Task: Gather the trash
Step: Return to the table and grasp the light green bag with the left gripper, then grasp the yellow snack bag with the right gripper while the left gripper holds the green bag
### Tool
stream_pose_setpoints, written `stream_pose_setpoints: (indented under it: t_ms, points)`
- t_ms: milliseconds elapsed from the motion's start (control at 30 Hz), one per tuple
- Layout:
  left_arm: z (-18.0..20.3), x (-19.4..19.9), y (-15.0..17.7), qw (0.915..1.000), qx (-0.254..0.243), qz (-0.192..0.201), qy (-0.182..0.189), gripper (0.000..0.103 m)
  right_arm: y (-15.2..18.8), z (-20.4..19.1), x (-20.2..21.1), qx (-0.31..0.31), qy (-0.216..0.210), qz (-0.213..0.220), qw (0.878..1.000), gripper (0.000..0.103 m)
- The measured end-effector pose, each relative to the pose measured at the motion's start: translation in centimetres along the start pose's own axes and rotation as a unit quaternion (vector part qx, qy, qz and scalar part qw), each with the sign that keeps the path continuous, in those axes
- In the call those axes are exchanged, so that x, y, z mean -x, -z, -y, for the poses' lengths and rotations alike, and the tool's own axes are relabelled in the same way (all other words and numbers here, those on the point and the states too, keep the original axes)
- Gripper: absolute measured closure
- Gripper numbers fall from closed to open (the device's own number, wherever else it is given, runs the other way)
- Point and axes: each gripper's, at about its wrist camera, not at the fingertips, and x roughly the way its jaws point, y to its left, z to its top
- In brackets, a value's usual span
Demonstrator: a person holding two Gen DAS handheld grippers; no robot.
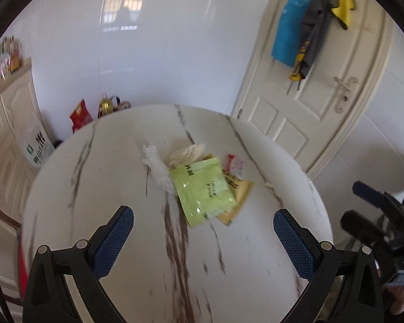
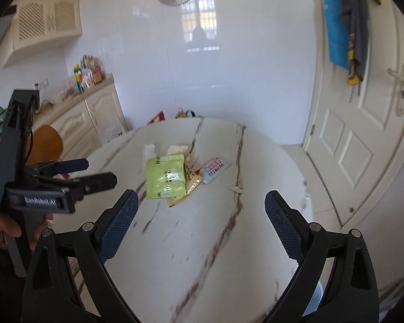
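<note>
A pile of trash lies on the round marble table [image 1: 107, 188] [image 2: 202, 242]: a green packet [image 1: 202, 188] [image 2: 165, 179], a yellow wrapper [image 1: 239, 196] [image 2: 192, 180] under it, a red-and-white sachet [image 1: 235, 164] [image 2: 214, 169], a clear plastic glove [image 1: 156, 167] [image 2: 148, 150] and a crumpled white tissue [image 1: 188, 153] [image 2: 176, 149]. My left gripper [image 1: 203, 222] is open and empty above the table, just short of the green packet. My right gripper [image 2: 200, 202] is open and empty, also short of the pile. The left gripper also shows in the right wrist view [image 2: 94, 173].
A small white scrap [image 2: 236, 189] lies right of the pile. A white door [image 1: 323, 102] with hanging cloths stands at the right. Cream cabinets [image 2: 89, 118] with bottles line the left wall. A wooden chair [image 2: 44, 145] stands left of the table. Bags [image 1: 80, 117] sit on the floor behind.
</note>
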Motion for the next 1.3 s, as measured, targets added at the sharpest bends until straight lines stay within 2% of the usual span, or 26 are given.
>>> stream_pose_setpoints:
  t_ms: [133,267,367,433,533,600,667,733,800,933,1133,1300]
  points:
    - [-0.2,-5.1,-2.0,0.9996,0.003,-0.020,-0.020,0.001,0.0,0.8,-4.1,-0.001,-0.004,-0.025,1.000,0.008]
    - [-0.3,-10.3,-4.3,0.9983,0.017,-0.050,-0.025,0.005,-0.1,1.9,-7.1,-0.006,-0.007,-0.046,0.999,0.008]
    - [0.4,-12.6,-4.8,0.9981,0.003,-0.050,-0.036,0.007,-0.1,2.3,-8.7,-0.003,-0.009,-0.057,0.998,0.008]
    - [0.6,-13.9,-5.1,0.9976,-0.001,-0.054,-0.044,0.014,-0.1,2.6,-9.3,0.000,-0.006,-0.063,0.998,0.008]
    - [0.9,-15.3,-5.1,0.9972,-0.010,-0.066,-0.034,0.029,-0.2,2.9,-9.9,-0.003,-0.007,-0.068,0.998,0.008]
    - [0.9,-15.8,-5.1,0.9971,-0.014,-0.071,-0.025,0.052,-0.3,2.7,-10.1,0.002,-0.009,-0.069,0.998,0.008]
    - [0.6,-16.1,-5.3,0.9975,-0.008,-0.070,0.000,0.063,-0.6,2.1,-10.3,0.009,-0.011,-0.073,0.997,0.008]
    - [0.2,-15.6,-5.2,0.9979,-0.012,-0.062,0.011,0.081,-0.7,1.6,-10.4,0.016,-0.010,-0.074,0.997,0.008]
    - [-0.3,-15.4,-5.1,0.9982,-0.016,-0.056,0.017,0.091,-0.9,1.0,-10.3,0.023,-0.009,-0.074,0.997,0.008]
    - [-2.2,-13.1,-4.3,0.9987,-0.019,-0.043,0.019,0.095,-1.3,-0.4,-10.4,0.038,-0.009,-0.076,0.996,0.008]
    - [-5.0,-10.0,-2.7,0.9988,-0.031,-0.038,-0.003,0.096,-1.8,-3.0,-12.3,0.092,-0.003,-0.089,0.992,0.008]
    - [-6.6,-7.8,-1.9,0.9986,-0.036,-0.038,-0.002,0.096,-2.1,-4.2,-14.2,0.116,-0.009,-0.099,0.988,0.011]
